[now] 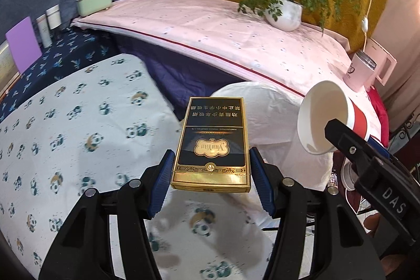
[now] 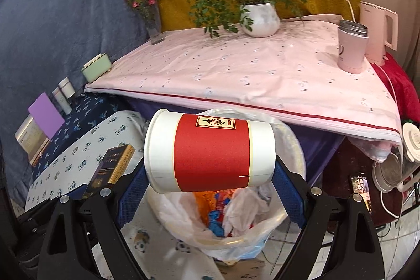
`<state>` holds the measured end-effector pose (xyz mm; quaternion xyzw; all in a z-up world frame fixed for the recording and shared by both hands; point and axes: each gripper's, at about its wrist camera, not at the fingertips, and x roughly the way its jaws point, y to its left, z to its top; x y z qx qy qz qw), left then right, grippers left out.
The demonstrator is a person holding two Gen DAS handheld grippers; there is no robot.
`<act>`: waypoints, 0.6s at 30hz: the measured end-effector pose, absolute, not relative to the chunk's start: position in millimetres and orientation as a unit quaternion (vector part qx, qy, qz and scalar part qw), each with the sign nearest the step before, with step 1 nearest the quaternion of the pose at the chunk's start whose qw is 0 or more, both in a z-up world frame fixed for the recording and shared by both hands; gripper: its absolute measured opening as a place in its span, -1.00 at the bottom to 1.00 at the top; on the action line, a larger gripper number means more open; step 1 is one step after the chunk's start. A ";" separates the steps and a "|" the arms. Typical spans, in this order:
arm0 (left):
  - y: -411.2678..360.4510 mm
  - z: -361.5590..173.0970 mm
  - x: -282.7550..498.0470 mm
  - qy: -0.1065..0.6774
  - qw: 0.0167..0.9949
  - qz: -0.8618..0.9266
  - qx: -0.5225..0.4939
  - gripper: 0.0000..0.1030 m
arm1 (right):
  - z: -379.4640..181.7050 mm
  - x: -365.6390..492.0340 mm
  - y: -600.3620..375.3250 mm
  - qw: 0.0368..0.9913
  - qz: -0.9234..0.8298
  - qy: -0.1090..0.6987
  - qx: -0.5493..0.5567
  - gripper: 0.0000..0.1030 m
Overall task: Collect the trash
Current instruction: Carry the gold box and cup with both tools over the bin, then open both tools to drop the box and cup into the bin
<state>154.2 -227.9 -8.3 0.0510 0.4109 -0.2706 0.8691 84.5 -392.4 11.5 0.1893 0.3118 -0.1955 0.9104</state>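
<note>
Bin (image 2: 262,235) interior: right view only | left view: cigarette pack (image 1: 210,143) face

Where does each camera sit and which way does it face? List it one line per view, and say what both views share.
Left wrist: sits on the left gripper, looks forward and down along its blue fingers at the cigarette box they clamp; the right gripper's black finger and the cup show at right.
Right wrist: sits on the right gripper, looks down past the paper cup held sideways into the lined trash bin.
Shared: box, cup, pink-covered table, potted plant, flower vase.
</note>
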 end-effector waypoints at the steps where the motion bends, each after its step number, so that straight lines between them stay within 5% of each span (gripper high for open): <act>1: -234.8 -8.9 153.8 0.412 0.867 -0.275 0.054 0.06 | 11.1 81.7 -398.1 0.910 -0.198 0.311 0.191 0.66; 18: -280.9 -25.6 154.7 0.423 0.855 -0.292 0.074 0.08 | -2.3 64.8 -440.4 0.898 -0.226 0.312 0.211 0.66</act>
